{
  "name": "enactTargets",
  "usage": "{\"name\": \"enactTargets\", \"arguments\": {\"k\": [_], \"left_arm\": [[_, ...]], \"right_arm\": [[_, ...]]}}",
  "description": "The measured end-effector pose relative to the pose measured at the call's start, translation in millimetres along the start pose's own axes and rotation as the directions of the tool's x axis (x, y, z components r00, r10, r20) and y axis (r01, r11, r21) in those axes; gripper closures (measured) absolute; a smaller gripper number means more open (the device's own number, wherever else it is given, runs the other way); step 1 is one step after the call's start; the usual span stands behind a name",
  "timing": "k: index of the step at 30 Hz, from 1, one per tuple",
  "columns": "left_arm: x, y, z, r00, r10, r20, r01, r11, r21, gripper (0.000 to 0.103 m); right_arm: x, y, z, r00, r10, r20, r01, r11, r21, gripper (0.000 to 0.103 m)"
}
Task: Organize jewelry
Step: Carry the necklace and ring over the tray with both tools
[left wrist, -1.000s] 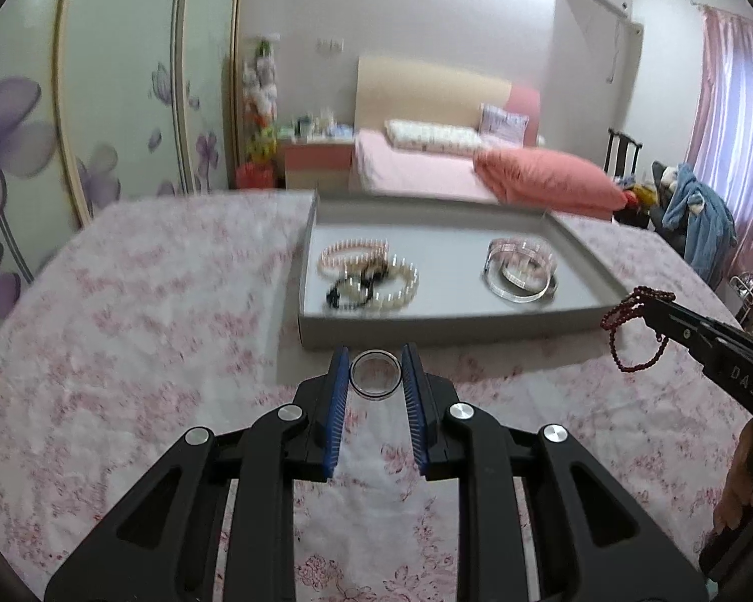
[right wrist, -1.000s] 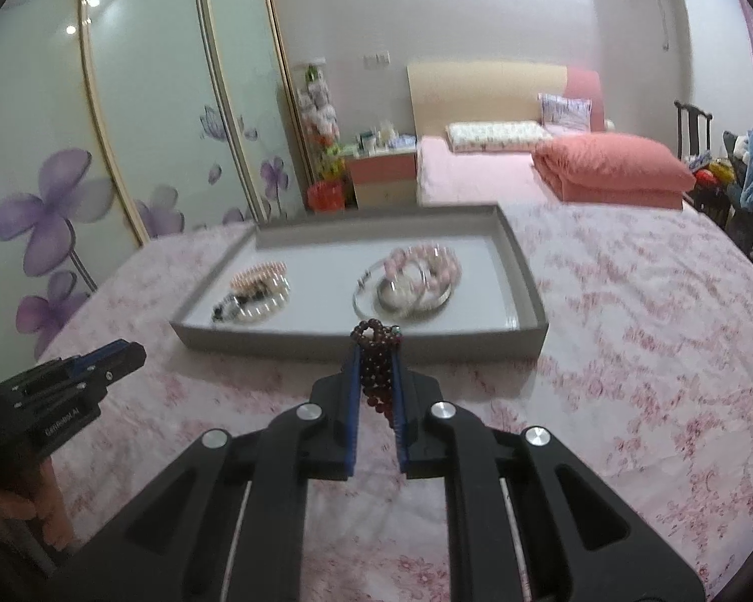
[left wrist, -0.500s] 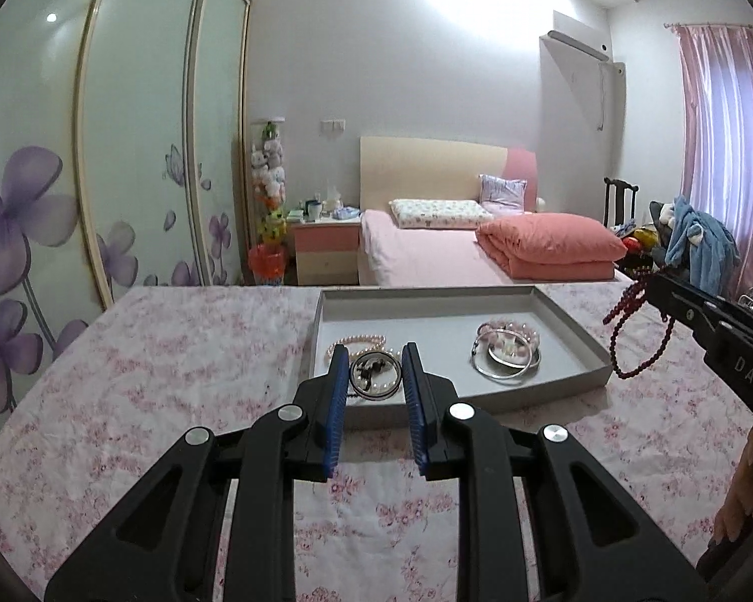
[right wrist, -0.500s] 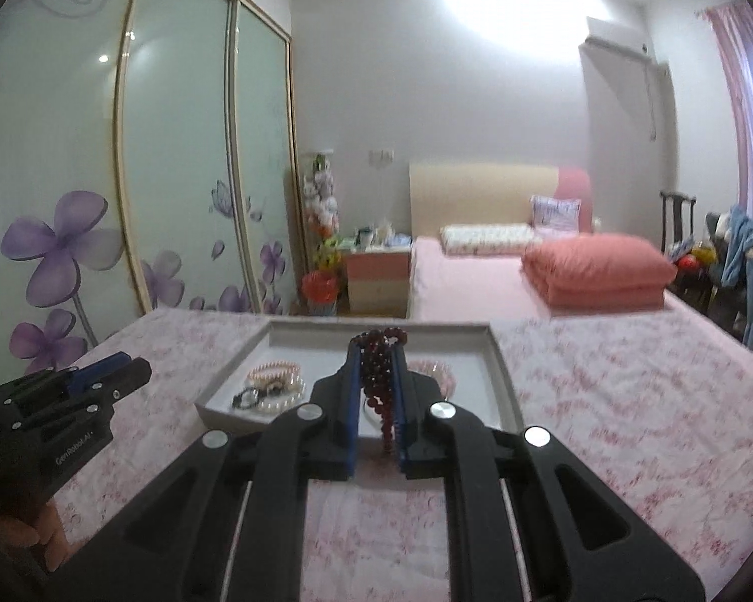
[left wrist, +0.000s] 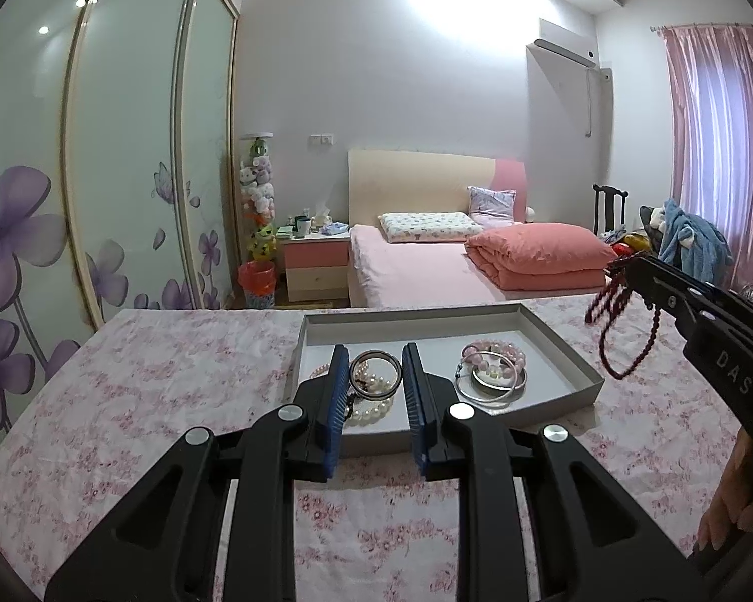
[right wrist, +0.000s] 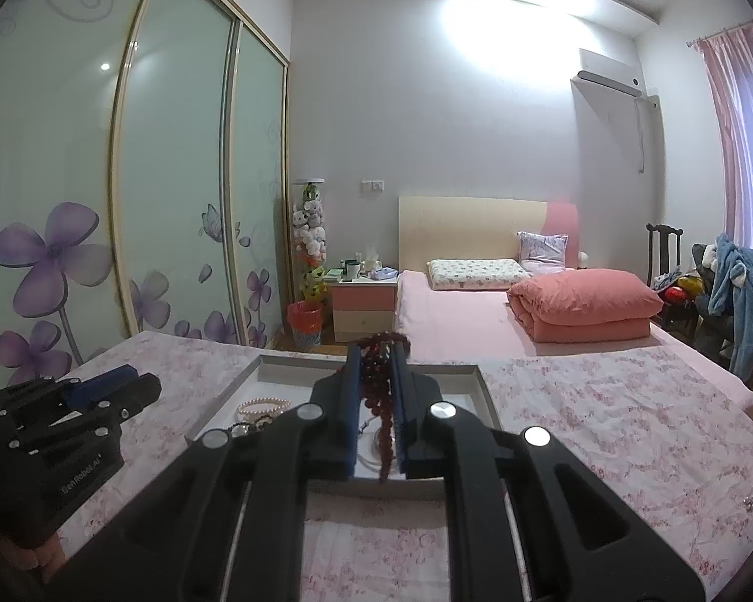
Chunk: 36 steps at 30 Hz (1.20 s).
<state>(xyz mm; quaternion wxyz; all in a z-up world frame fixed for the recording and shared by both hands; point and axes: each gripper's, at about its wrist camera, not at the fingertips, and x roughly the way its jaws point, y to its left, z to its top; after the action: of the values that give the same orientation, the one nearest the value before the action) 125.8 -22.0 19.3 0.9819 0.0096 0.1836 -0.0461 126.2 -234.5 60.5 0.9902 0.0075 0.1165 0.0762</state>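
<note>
A round silver bangle (left wrist: 375, 372) is clamped between the left gripper (left wrist: 375, 376) pads. Dark red beads (right wrist: 378, 391), dangling in loops, are pinched by the right gripper (right wrist: 378, 394). Both grippers are held above the grey tray (left wrist: 562, 353).

From the right wrist, the black fingers cover most of the grey tray (right wrist: 469, 381); only pearl bracelets (right wrist: 263, 406) peek out at nine o'clock. The person's hand (left wrist: 733, 511) is cut off at four o'clock in the left view. The nightstand clutter (left wrist: 316, 224) is too small to identify.
</note>
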Motion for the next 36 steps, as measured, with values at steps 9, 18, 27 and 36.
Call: {"name": "enactTargets", "arguments": {"k": [9,18,27,36], "left_arm": [[21.2,3.4,7.4,1.000,-0.017,-0.021,0.017,1.000,-0.020,0.080],[18.0,32.3,1.5,0.999,0.028,-0.030,-0.030,0.998,-0.060,0.080],[8.9,42.0,-5.6,0.998,0.042,-0.049,-0.045,0.997,-0.068,0.080],[4.8,39.9,-6.1,0.999,0.026,-0.046,-0.029,0.997,-0.071,0.080]], "right_arm": [[16.2,-3.4,2.6,1.000,0.023,-0.007,-0.023,1.000,0.010,0.102],[68.5,-26.5,-63.3,0.883,0.139,-0.448,-0.107,0.990,0.097,0.045],[108.0,-5.6,-109.5,0.775,0.022,-0.632,-0.043,0.999,-0.018,0.044],[82.1,-16.7,-93.7,0.843,0.077,-0.532,-0.057,0.997,0.053,0.096]]}}
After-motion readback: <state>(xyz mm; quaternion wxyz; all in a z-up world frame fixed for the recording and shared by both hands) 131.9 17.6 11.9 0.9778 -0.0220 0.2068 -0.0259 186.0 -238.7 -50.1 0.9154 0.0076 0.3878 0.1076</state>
